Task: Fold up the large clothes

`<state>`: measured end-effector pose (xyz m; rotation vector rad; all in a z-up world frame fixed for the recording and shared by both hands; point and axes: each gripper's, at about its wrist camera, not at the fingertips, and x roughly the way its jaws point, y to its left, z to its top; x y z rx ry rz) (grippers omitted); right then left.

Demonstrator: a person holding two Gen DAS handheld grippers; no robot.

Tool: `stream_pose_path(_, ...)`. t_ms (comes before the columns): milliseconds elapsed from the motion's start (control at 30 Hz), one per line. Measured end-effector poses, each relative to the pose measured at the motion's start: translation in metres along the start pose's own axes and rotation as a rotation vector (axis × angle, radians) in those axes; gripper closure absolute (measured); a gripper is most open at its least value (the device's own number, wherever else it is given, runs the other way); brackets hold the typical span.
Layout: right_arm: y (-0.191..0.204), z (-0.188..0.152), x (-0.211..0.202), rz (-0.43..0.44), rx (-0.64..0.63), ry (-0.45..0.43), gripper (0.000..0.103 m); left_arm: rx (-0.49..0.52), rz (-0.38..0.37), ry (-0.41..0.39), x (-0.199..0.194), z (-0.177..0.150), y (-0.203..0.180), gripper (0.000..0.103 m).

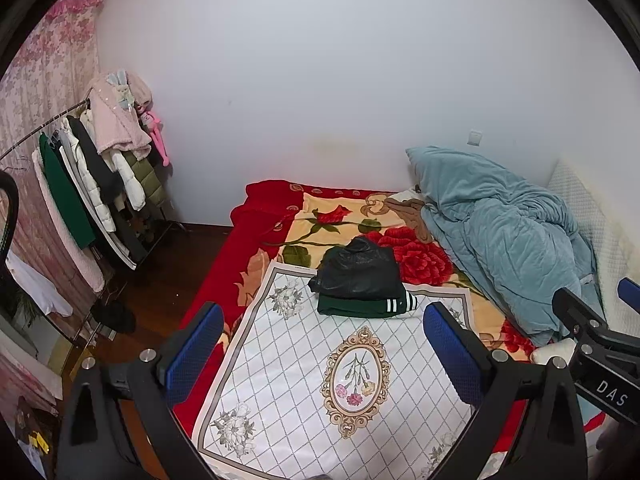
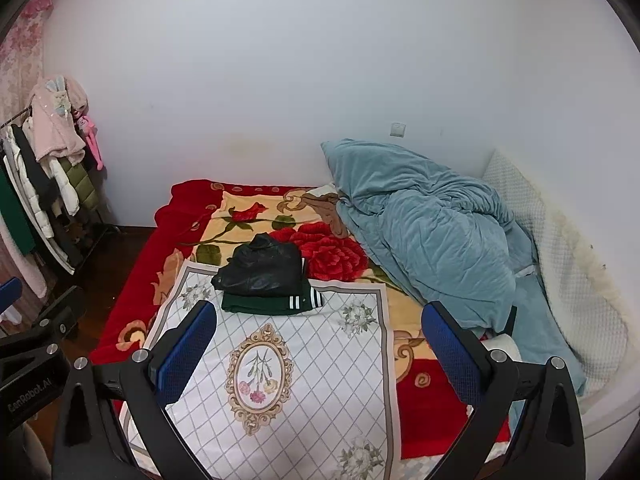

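Note:
A folded black jacket (image 1: 360,268) lies on top of a folded dark green garment with white-striped cuffs (image 1: 366,306) at the far end of a white diamond-patterned cloth (image 1: 288,380) on the bed. The same stack shows in the right wrist view: the black jacket (image 2: 262,268), the green garment (image 2: 272,303) and the cloth (image 2: 320,380). My left gripper (image 1: 324,352) is open and empty, held above the cloth short of the stack. My right gripper (image 2: 320,350) is open and empty, also above the cloth. The right gripper's body (image 1: 600,344) shows at the right of the left wrist view.
The bed has a red floral blanket (image 1: 280,216). A crumpled blue duvet (image 1: 504,232) lies at the right by a white padded headboard (image 2: 560,248). A clothes rack with hanging coats (image 1: 92,184) stands at the left on dark wooden floor (image 1: 172,268).

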<state>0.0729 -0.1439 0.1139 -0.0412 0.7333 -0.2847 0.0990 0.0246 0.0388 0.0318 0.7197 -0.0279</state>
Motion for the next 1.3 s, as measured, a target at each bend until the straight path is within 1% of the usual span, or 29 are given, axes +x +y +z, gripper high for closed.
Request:
stream_pose_path(667,-0.0005,-0.0006,-0.0017,0.019,0.001,0.003,0.0,0.004,-0.008,-0.002,-0.0041,0.0021,-0.0058,0.001)
stream_pose_path(1300,0.0003,-0.0022,-0.0031,0.02,0.003,0.003,0.0,0.004,-0.013,-0.003,-0.0061,0.0012,-0.0024,0.001)
